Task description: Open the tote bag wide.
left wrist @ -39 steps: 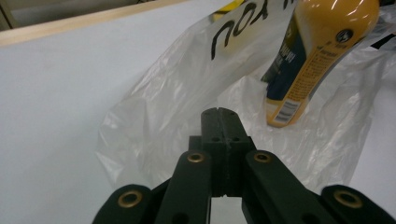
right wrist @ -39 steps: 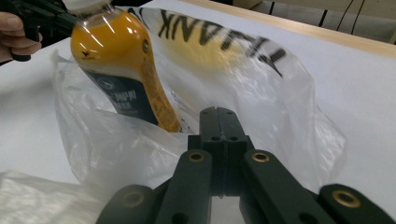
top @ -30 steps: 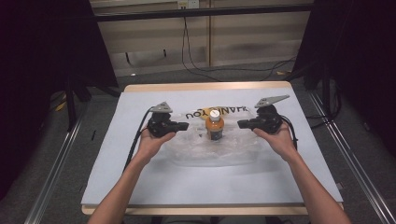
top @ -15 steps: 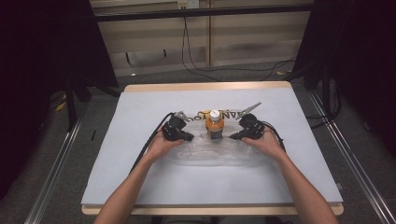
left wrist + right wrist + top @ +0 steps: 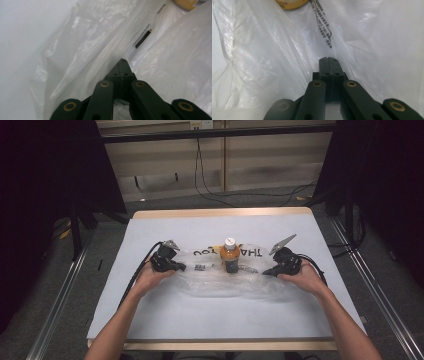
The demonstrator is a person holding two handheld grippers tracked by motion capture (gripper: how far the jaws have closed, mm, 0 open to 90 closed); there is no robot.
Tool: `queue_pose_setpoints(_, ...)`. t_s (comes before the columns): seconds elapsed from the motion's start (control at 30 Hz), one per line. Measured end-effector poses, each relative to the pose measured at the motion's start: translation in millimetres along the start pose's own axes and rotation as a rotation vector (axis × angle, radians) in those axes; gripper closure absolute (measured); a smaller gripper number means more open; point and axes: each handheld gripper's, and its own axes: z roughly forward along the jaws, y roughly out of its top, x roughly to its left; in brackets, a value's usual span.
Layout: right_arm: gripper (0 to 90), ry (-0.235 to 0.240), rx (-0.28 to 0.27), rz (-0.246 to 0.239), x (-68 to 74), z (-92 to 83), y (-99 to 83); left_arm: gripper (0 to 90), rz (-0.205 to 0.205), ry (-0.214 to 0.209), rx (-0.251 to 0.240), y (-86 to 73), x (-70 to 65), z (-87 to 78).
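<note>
Both grippers, left (image 5: 176,266) and right (image 5: 268,270), have their jaws clenched together at opposite ends of a clear plastic bag (image 5: 220,282) spread on the white table (image 5: 215,320), with an orange bottle (image 5: 229,256) standing upright at the bag between them.

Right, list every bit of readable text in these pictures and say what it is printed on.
"THA": upside-down black letters on the clear plastic bag, right of the orange bottle; the rest of that word is hidden or blurred.
Barcode-like strips on the bag: too small to read.
Bottle label: cut off, unreadable.
</note>
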Motion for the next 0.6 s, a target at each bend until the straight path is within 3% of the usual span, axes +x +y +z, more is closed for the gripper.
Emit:
queue_pose_setpoints(0.07, 90.0, -0.002, -0.001, -0.004, -0.2, -0.6, -1.0, 90.0, -0.023, -0.001, -0.023, -1.0, -1.1, 1.1)
queue_pose_setpoints(0.13, 90.0, -0.013, -0.002, -0.005, 1.4, -1.1, -1.9, 90.0, -0.021, 0.006, -0.011, -0.2, -2.0, 0.5)
queue_pose_setpoints(0.23, 90.0, -0.021, 0.003, 0.003, 2.9, -0.5, 0.3, 90.0, 0.016, 0.003, 0.026, 2.6, -1.5, -0.7)
queue_pose_setpoints(0.3, 90.0, -0.019, -0.010, 0.008, 2.2, 0.5, 2.1, 90.0, -0.011, 0.007, -0.003, 4.4, -8.4, 1.7)
queue_pose_setpoints(0.4, 90.0, -0.005, -0.041, 0.024, 0.6, 1.9, 6.0, 90.0, 0.018, -0.014, -0.030, 9.4, -15.9, -1.2)
queue_pose_setpoints(0.53, 90.0, 0.005, -0.065, 0.017, 2.0, 1.8, 10.5, 90.0, 0.021, -0.020, -0.064, 13.1, -21.0, -4.3)
queue_pose_setpoints(0.6, 90.0, 0.003, -0.087, -0.010, 5.1, -0.9, 18.6, 90.0, 0.037, -0.032, -0.072, 16.0, -25.0, -7.1)
